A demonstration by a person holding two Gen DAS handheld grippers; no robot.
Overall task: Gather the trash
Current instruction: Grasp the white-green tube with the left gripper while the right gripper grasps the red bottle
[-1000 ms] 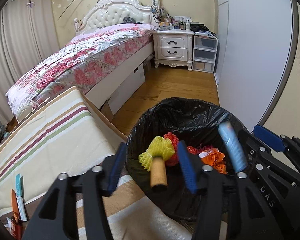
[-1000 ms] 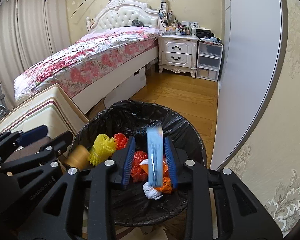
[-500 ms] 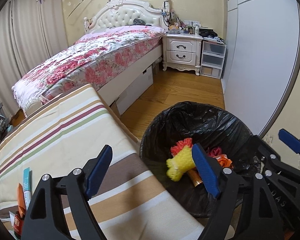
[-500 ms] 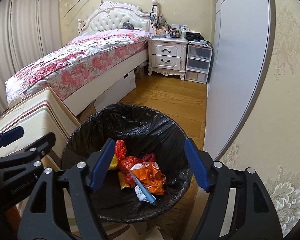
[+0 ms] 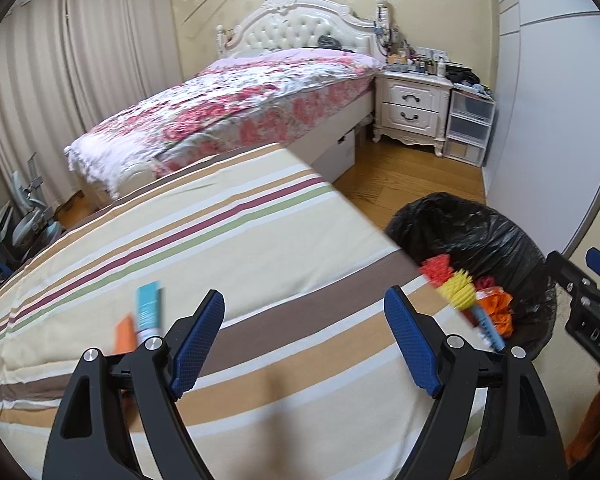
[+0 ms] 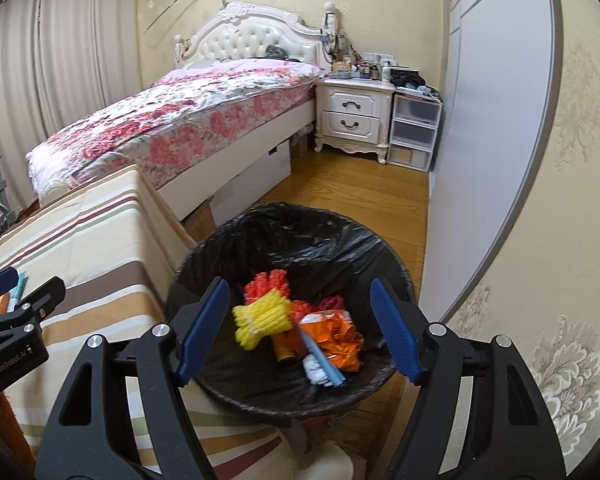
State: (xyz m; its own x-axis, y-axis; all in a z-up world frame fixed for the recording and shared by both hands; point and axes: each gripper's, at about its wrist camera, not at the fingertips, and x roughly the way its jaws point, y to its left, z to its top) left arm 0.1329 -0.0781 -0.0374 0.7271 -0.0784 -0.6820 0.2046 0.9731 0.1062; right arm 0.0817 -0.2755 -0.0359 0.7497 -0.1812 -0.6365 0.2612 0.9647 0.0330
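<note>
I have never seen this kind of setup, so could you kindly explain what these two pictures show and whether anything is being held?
A person carries a two-finger gripper in each hand, and each carries a fisheye camera looking along its fingers. The left gripper looks over a striped cloth where a teal tube and an orange packet lie. The right gripper hangs over a black-lined trash bin holding yellow foam netting, an orange wrapper and other litter. Both have just been opening, with nothing between the pads.
</note>
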